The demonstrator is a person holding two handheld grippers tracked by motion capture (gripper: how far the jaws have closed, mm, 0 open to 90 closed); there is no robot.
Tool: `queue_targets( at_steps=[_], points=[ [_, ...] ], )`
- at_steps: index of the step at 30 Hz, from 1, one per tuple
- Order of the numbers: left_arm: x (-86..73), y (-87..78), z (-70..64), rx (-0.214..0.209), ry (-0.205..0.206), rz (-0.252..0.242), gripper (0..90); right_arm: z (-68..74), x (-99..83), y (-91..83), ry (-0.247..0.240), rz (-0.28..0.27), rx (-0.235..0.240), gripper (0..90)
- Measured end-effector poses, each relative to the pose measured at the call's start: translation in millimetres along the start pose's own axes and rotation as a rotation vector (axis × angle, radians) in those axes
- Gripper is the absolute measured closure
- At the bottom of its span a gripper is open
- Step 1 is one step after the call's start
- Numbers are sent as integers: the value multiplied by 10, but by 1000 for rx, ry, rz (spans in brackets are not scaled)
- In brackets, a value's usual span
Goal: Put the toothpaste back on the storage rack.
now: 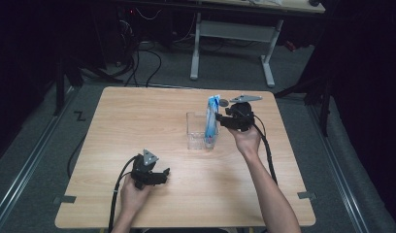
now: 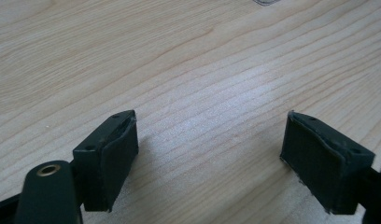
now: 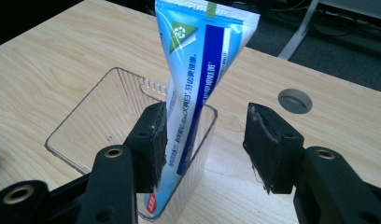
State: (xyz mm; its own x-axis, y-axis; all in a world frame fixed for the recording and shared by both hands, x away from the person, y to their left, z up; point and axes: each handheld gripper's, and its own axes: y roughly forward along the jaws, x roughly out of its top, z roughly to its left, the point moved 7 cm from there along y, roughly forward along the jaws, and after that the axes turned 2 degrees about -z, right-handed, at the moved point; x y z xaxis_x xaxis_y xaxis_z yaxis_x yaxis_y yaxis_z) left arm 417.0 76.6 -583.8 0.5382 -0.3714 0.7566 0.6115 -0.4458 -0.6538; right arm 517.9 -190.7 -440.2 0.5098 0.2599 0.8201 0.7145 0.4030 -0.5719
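Both grippers appear in the high view: the left gripper (image 1: 159,175) lies low on the near left part of the wooden table (image 1: 138,121), held in the person's left hand (image 1: 130,190), with its jaws spread and nothing between them, while the right gripper (image 1: 219,120) is held by the right hand (image 1: 247,141) just beside a clear plastic container (image 1: 195,131) near the table's middle. A blue and white toothpaste tube (image 1: 212,119) stands upright in that container at its right end, its flat crimped end up, rising well above the rim. A round hole (image 1: 224,102) in the tabletop shows just behind the tube. In the left gripper view, the two black pads (image 2: 115,158) stand wide apart over bare wood grain, close to the surface, gripping nothing. In the right gripper view, the jaws are spread either side of the container's near end; the left pad (image 3: 153,144) sits against or just beside the tube (image 3: 198,79), and the right pad (image 3: 268,144) is apart from it, outside the container wall (image 3: 81,112). The tube leans slightly, cap end down inside the container. The hole (image 3: 295,101) lies beyond the right pad.
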Motion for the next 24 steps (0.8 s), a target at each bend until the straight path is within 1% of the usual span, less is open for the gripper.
queue_targets(
  at_steps=[7,11,18,24],
  points=[
    [0,0,0,0,0,0,189,-38,-7,-105,0,-20,-4,495],
    [0,0,0,0,0,0,189,-68,-49,-133,-6,-10,-11,495],
    [1,1,0,0,-1,0,189,-135,-99,-227,16,-22,-4,492],
    [1,1,0,1,-1,0,188,-147,-94,-334,16,-34,0,492]
  ],
)
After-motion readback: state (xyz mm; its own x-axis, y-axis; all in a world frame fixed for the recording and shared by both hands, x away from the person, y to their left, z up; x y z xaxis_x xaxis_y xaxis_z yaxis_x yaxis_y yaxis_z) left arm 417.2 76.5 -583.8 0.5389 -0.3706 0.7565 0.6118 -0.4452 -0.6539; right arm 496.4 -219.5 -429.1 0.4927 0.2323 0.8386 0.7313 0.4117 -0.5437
